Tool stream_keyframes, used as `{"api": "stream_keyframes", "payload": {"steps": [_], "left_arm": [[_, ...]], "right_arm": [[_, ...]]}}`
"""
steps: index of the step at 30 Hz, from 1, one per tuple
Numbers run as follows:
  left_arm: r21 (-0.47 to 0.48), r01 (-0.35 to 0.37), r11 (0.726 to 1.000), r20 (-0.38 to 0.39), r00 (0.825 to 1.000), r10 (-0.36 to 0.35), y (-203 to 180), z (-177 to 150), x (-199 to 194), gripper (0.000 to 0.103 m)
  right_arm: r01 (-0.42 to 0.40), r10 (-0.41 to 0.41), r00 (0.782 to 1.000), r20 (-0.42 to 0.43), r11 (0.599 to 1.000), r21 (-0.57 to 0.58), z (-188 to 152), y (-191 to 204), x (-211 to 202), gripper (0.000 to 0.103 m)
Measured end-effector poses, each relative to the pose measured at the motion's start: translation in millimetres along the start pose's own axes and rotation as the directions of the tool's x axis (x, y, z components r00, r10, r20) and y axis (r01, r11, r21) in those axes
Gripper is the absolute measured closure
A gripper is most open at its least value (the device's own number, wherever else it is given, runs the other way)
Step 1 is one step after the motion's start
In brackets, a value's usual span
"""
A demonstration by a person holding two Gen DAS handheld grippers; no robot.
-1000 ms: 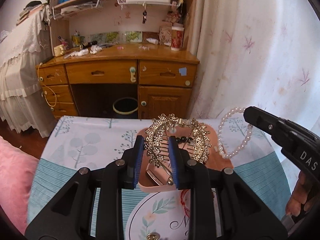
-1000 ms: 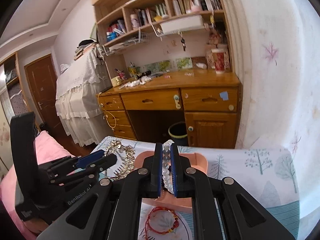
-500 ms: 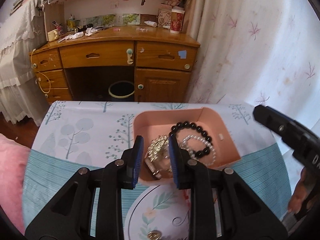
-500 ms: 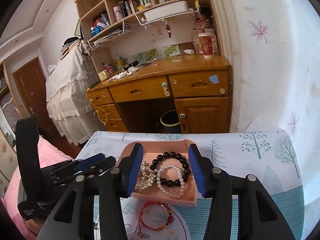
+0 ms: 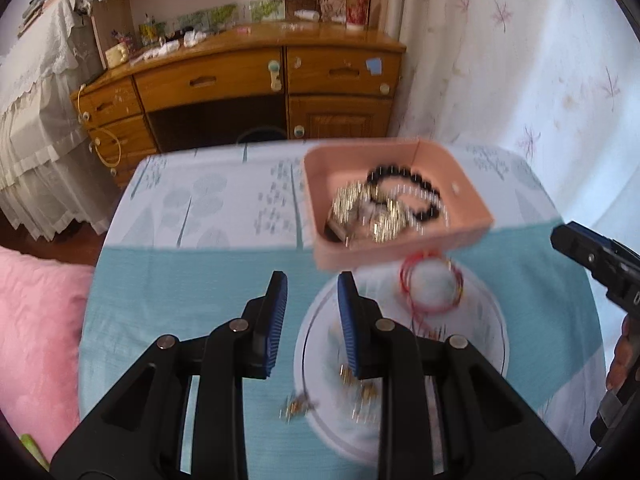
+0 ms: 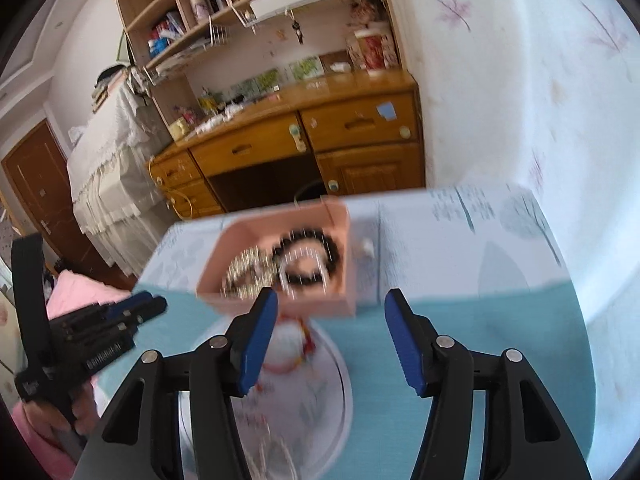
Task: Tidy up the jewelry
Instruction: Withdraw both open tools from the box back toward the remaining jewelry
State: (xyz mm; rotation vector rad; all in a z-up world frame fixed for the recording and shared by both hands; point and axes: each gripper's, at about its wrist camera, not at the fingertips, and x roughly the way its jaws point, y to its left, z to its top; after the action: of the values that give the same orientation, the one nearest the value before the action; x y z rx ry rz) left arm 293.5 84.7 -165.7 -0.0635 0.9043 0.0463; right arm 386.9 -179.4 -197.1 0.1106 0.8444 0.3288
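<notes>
A pink tray [image 5: 456, 168] [image 6: 340, 224] sits on the table and holds a gold tiara [image 5: 360, 212] [image 6: 244, 268], a black bead bracelet [image 5: 416, 188] [image 6: 320, 248] and a pearl bracelet [image 6: 308, 272]. A red string bracelet [image 5: 430, 286] [image 6: 298, 344] lies on a white round mat [image 5: 480, 344] [image 6: 336, 392] just in front of the tray. Small gold pieces [image 5: 298, 406] lie at the mat's near edge. My left gripper [image 5: 312, 308] is open and empty, short of the tray. My right gripper [image 6: 330, 332] is wide open and empty above the mat.
The table has a teal and white tree-print cloth [image 5: 208, 200]. A wooden desk [image 5: 256, 76] with shelves stands behind it, a white curtain [image 5: 520, 60] to the right, a pink cushion [image 5: 36, 320] at the left. The views are motion-blurred.
The tiara and the pearl bracelet went from the grippers into the pink tray. Both grippers opened and pulled back and up from the tray.
</notes>
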Motion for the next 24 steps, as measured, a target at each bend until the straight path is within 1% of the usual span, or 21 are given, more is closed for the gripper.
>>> {"api": "stream_keyframes", "payload": {"steps": [3, 5, 7, 9, 11, 12, 13, 14, 15, 16, 17, 19, 22, 24], "left_arm": [[-0.005, 0.008, 1.0, -0.036, 0.999, -0.008, 2, -18, -8, 0.08], [-0.006, 0.003, 1.0, -0.061, 0.998, -0.004, 4, -31, -14, 0.08], [-0.009, -0.006, 1.0, -0.086, 0.996, 0.005, 6, -43, -18, 0.08], [-0.011, -0.017, 1.0, -0.123, 0.992, 0.016, 9, -55, -21, 0.08], [-0.013, -0.016, 1.0, -0.151, 0.988, 0.014, 9, -60, -22, 0.078], [-0.014, -0.011, 1.0, -0.169, 0.986, 0.008, 11, -64, -23, 0.069], [-0.015, -0.007, 1.0, -0.178, 0.984, 0.004, 10, -65, -23, 0.056], [-0.013, 0.0, 1.0, -0.184, 0.983, -0.002, 11, -66, -24, 0.052], [-0.01, 0.012, 1.0, -0.188, 0.982, -0.014, 11, -66, -24, 0.049], [-0.005, 0.031, 1.0, -0.195, 0.98, -0.031, 11, -65, -24, 0.049], [0.001, 0.047, 0.999, -0.207, 0.977, -0.046, 9, -63, -23, 0.049], [0.019, 0.074, 0.997, -0.23, 0.971, -0.067, 8, -60, -19, 0.048], [0.056, 0.098, 0.994, -0.26, 0.962, -0.08, 4, -56, -11, 0.045], [0.091, 0.107, 0.99, -0.28, 0.957, -0.078, 2, -54, -2, 0.045]], "right_arm": [[0.007, -0.009, 0.999, -0.053, 1.0, -0.027, -27, 3, -8, 0.044], [0.004, -0.008, 0.996, -0.086, 0.999, -0.041, -45, 4, -13, 0.04], [-0.004, -0.001, 0.994, -0.113, 0.999, -0.045, -64, 7, -18, 0.03], [-0.015, 0.011, 0.99, -0.142, 1.0, -0.026, -81, 14, -23, 0.025], [-0.021, 0.027, 0.983, -0.183, 0.999, 0.037, -102, 20, -25, 0.02], [-0.017, 0.029, 0.98, -0.195, 0.998, 0.059, -106, 23, -25, 0.017], [-0.006, 0.029, 0.976, -0.215, 0.995, 0.104, -119, 26, -26, 0.017], [0.01, 0.021, 0.973, -0.23, 0.991, 0.133, -129, 30, -26, 0.016], [0.019, 0.018, 0.971, -0.237, 0.988, 0.15, -135, 33, -25, 0.016], [0.036, 0.008, 0.971, -0.241, 0.983, 0.18, -147, 38, -26, 0.016], [0.053, -0.006, 0.97, -0.244, 0.98, 0.189, -152, 41, -25, 0.015], [0.109, -0.062, 0.97, -0.234, 0.975, 0.195, -169, 54, -24, 0.012], [0.162, -0.128, 0.97, -0.206, 0.975, 0.154, -182, 72, -19, 0.012], [0.196, -0.172, 0.966, -0.192, 0.975, 0.11, -181, 85, -13, 0.011]]}}
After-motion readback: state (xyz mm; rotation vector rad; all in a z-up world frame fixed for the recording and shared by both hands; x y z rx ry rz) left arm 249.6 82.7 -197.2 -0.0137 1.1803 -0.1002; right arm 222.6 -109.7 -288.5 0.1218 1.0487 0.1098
